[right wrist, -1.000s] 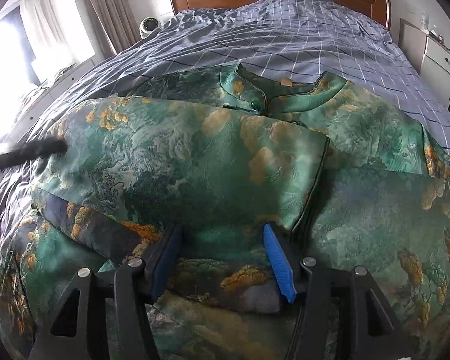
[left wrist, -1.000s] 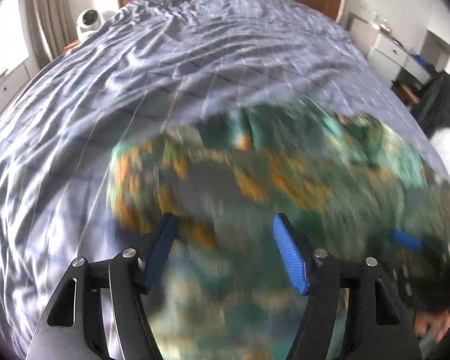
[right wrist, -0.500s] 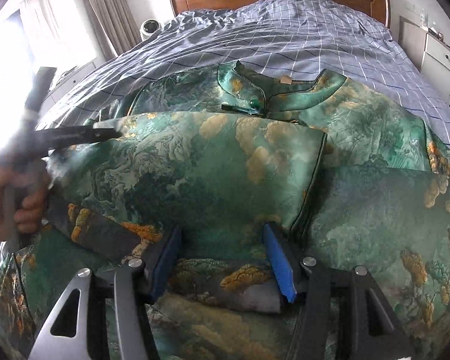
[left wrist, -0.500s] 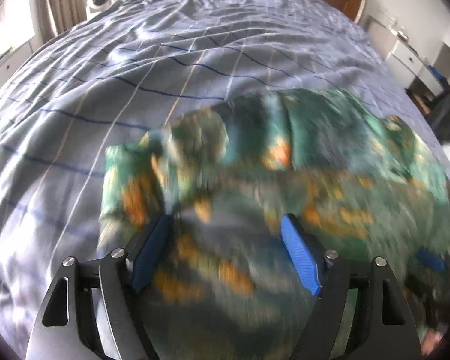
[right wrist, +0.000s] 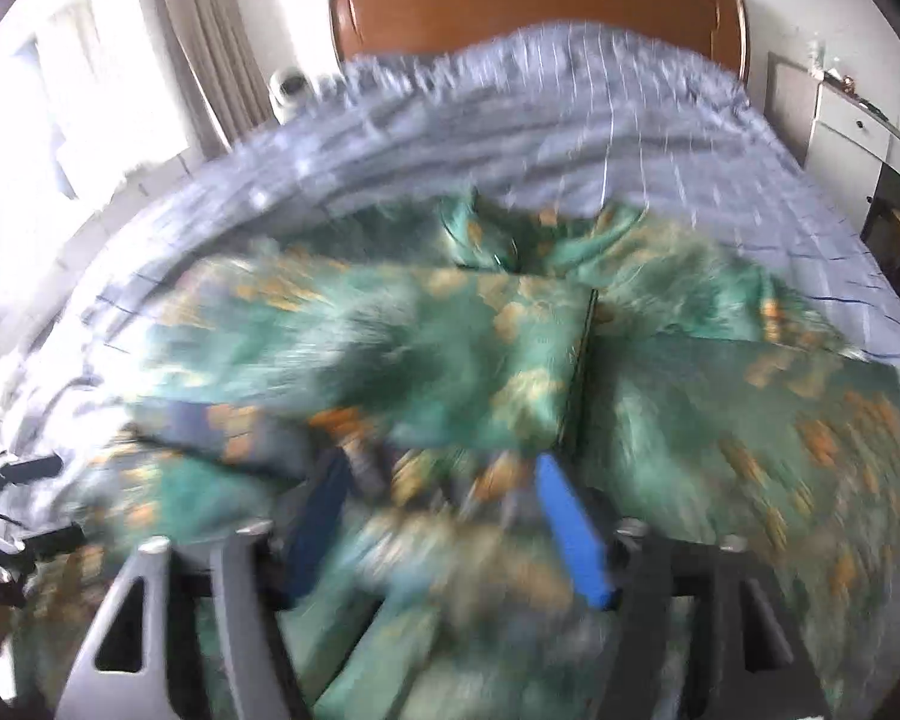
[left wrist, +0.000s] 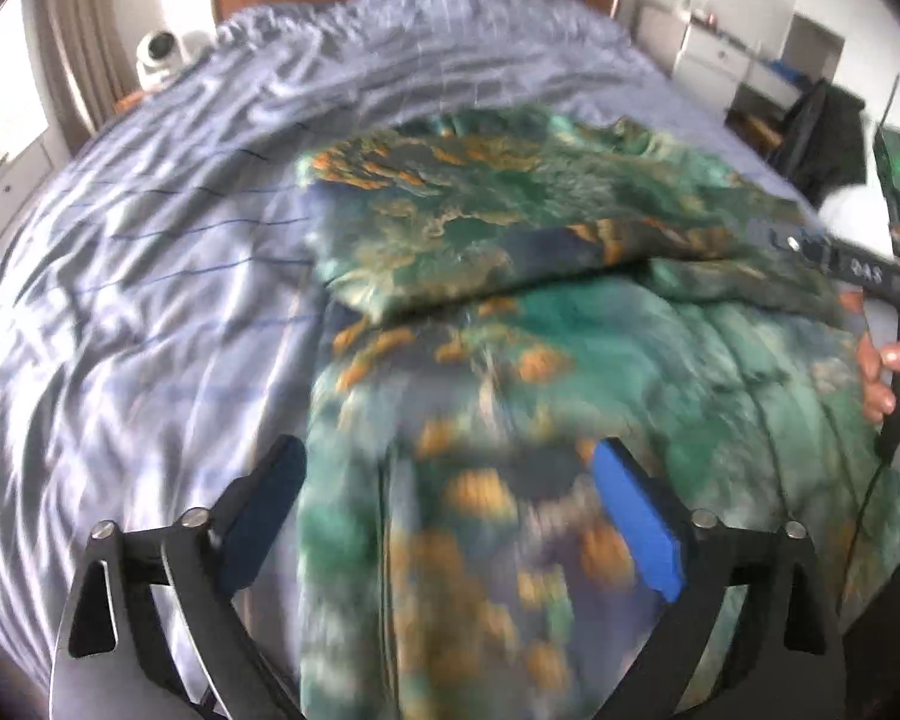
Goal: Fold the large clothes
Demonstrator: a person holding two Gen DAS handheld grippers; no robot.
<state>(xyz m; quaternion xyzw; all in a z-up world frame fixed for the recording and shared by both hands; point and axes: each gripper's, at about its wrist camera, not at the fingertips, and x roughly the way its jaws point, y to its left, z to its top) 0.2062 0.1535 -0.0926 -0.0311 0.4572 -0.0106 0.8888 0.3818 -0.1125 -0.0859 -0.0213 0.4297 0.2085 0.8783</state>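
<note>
The green patterned garment [left wrist: 510,252] lies partly folded across the middle and right of the blue bedspread [left wrist: 150,276]. The left gripper [left wrist: 450,516] has just been opening and stands wide above the cloth, gripping nothing. The right gripper [right wrist: 444,516], also just opening, pads apart, holds nothing.

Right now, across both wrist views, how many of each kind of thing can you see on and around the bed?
Green patterned garment: 1
Blue checked bed cover: 1
Wooden headboard: 1
White drawer unit: 1
Hand-held grippers, left and right: 2
Total: 6
</note>
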